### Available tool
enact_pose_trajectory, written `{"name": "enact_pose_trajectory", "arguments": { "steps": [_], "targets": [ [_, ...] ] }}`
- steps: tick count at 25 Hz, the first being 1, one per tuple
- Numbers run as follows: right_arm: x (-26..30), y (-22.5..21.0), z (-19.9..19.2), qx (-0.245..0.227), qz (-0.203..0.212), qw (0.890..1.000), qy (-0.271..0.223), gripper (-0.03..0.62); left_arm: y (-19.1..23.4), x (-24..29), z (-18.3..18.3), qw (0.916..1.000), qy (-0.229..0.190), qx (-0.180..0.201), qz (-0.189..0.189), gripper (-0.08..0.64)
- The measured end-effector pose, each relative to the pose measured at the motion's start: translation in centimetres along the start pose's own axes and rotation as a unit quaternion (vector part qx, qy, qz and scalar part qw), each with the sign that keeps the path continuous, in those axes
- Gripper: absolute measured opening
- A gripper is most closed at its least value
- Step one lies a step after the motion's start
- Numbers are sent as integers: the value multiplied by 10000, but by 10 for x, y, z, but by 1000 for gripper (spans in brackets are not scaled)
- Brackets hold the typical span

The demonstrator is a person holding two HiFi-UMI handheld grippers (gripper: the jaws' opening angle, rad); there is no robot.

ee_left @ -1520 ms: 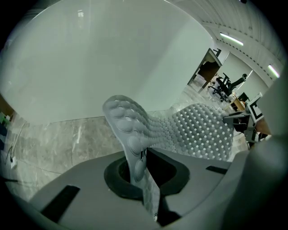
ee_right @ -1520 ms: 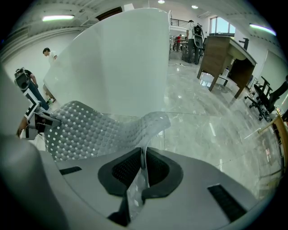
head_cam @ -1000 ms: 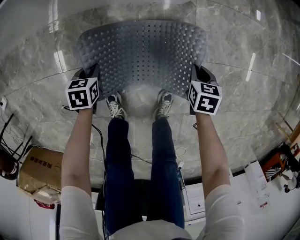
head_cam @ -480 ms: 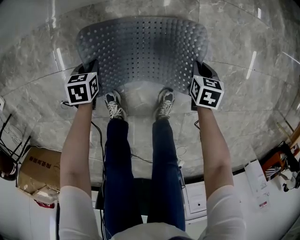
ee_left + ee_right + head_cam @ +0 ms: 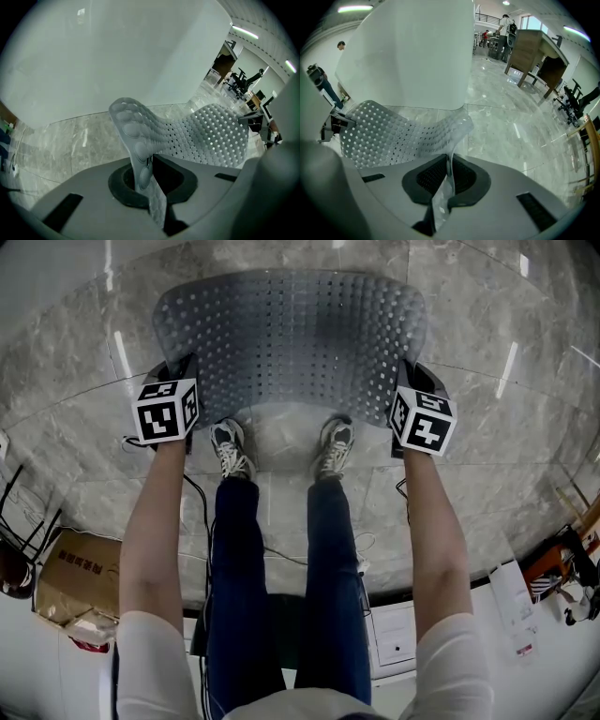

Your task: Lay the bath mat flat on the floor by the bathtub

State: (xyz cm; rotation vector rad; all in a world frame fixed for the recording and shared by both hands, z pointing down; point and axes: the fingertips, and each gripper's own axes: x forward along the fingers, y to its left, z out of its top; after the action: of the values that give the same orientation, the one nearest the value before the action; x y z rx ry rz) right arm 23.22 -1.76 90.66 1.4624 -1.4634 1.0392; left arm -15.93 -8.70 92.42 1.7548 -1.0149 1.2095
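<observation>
Both the left gripper (image 5: 184, 390) and right gripper (image 5: 405, 385) are clamped on the bath mat's (image 5: 291, 338) near corners, held stretched above the floor (image 5: 84, 446); lowering it flat beside the bathtub (image 5: 93, 56) comes next

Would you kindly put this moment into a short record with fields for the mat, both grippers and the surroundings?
mat: grey perforated bath mat, stretched between the grippers, sagging, not yet flat
left gripper: shut on the mat's left edge
right gripper: shut on the mat's right edge
floor: grey marble tiles
bathtub: white wall just beyond the mat
person: shoes point at the mat's near edge
</observation>
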Motion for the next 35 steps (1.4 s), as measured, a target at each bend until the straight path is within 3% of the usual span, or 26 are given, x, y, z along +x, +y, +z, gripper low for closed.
{"name": "enact_pose_trajectory", "arguments": {
  "steps": [13, 22, 35],
  "targets": [
    [34, -12, -15, -323, -224, 9990, 188, 43, 16, 24, -13, 9998, 92, -43, 185, 47],
    [56, -18, -23, -539, -415, 9971, 333, 43, 27, 41, -22, 9997, 105, -185, 106, 46],
    [84, -36, -41, -289, -649, 9965, 446, 43, 47, 65, -34, 9979, 226, -460, 397, 48]
  ]
}}
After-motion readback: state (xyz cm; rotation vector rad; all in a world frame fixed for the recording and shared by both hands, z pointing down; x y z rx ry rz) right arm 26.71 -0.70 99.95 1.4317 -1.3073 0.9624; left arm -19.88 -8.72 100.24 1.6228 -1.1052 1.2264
